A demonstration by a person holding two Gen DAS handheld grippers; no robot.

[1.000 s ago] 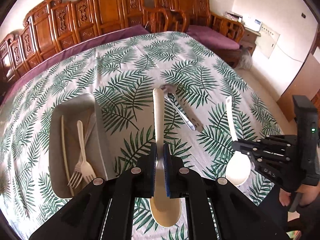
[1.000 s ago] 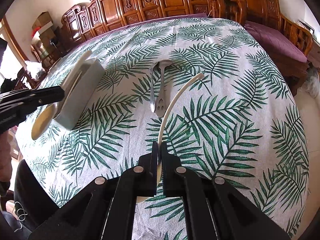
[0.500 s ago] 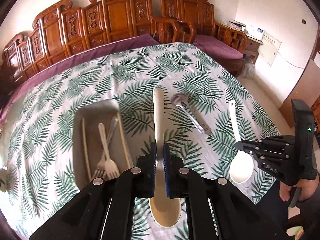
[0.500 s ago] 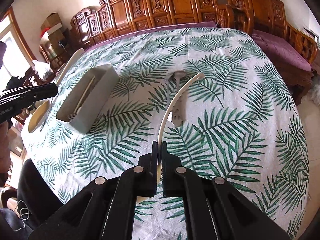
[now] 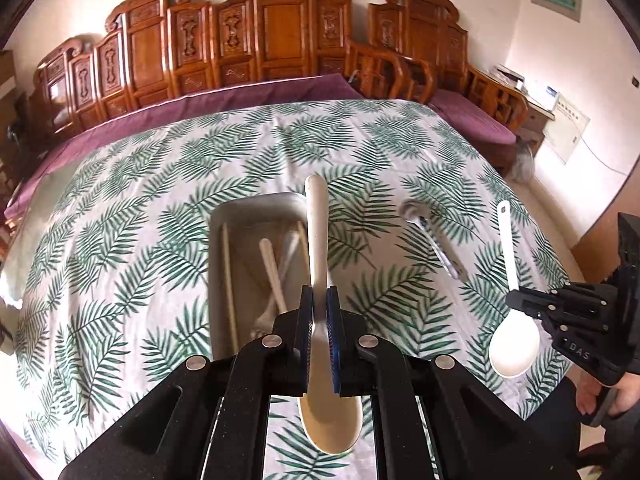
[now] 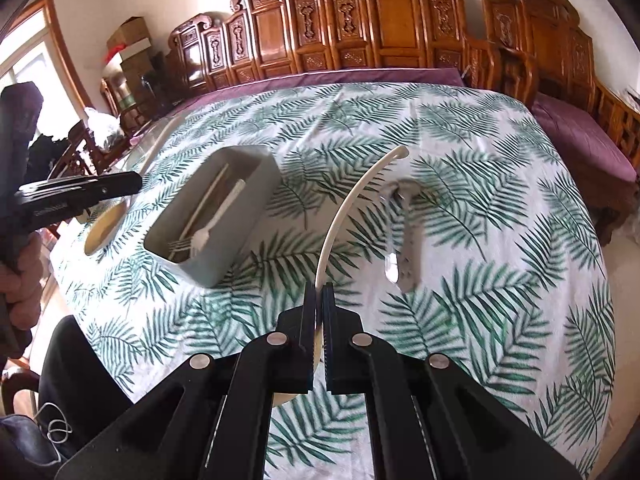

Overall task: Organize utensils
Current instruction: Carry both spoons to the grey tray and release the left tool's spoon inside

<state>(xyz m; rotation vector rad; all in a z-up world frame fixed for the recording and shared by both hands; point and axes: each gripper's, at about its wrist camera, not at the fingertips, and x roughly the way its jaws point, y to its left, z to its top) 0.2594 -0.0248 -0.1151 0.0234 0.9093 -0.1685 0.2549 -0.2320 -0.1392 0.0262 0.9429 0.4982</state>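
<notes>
My left gripper (image 5: 320, 304) is shut on a beige ladle-like spoon (image 5: 317, 232), handle pointing forward over the right rim of the grey utensil box (image 5: 256, 206), bowl (image 5: 330, 424) near the camera. The box holds forks and chopsticks (image 5: 272, 276). My right gripper (image 6: 319, 300) is shut on a white spoon (image 6: 348, 204), also seen in the left wrist view (image 5: 512, 344), held above the tablecloth right of the box (image 6: 240, 224). A metal utensil (image 6: 404, 232) lies on the cloth beyond it; it also shows in the left wrist view (image 5: 436, 244).
The table (image 5: 140, 184) wears a white cloth with green fern print. Carved wooden benches (image 5: 260, 48) with purple cushions ring its far side. A person's dark clothing (image 6: 68, 380) is at the near table edge. The left gripper appears at the left of the right wrist view (image 6: 80, 192).
My left gripper has carried the beige spoon left, so the box now lies under its handle. My right gripper has lifted and drawn back slightly with the white spoon.
</notes>
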